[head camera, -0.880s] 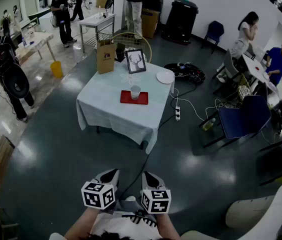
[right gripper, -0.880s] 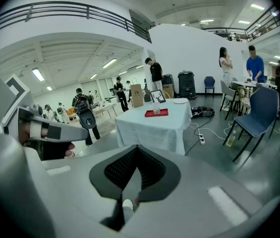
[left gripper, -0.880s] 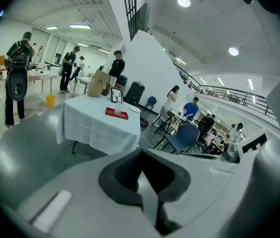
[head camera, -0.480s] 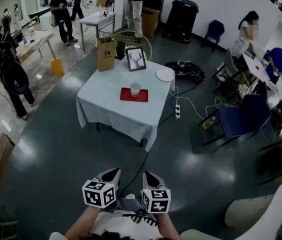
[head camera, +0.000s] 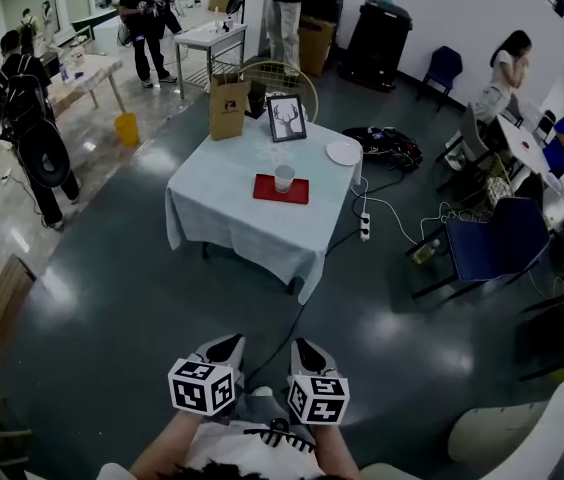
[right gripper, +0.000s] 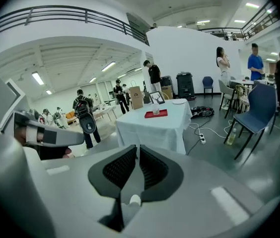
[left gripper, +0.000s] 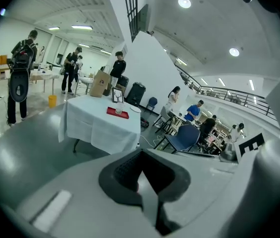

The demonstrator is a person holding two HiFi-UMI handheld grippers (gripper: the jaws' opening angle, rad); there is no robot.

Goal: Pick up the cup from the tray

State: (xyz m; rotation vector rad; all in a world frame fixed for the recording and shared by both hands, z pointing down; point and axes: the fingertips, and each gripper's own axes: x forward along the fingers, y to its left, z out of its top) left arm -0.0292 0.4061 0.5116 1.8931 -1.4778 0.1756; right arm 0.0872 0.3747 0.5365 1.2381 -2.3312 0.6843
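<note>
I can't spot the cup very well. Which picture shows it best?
The head view: the cup stands clear on the red tray, seen from above. Both gripper views show it only as a tiny, far-off shape on the table.

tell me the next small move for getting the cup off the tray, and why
Probably step toward the white-clothed square table first. The pale round cup stands on the flat red tray far across the floor, while the left hand-held gripper and right hand-held gripper sit near the person, both shut and empty, so neither looks within reach.
</note>
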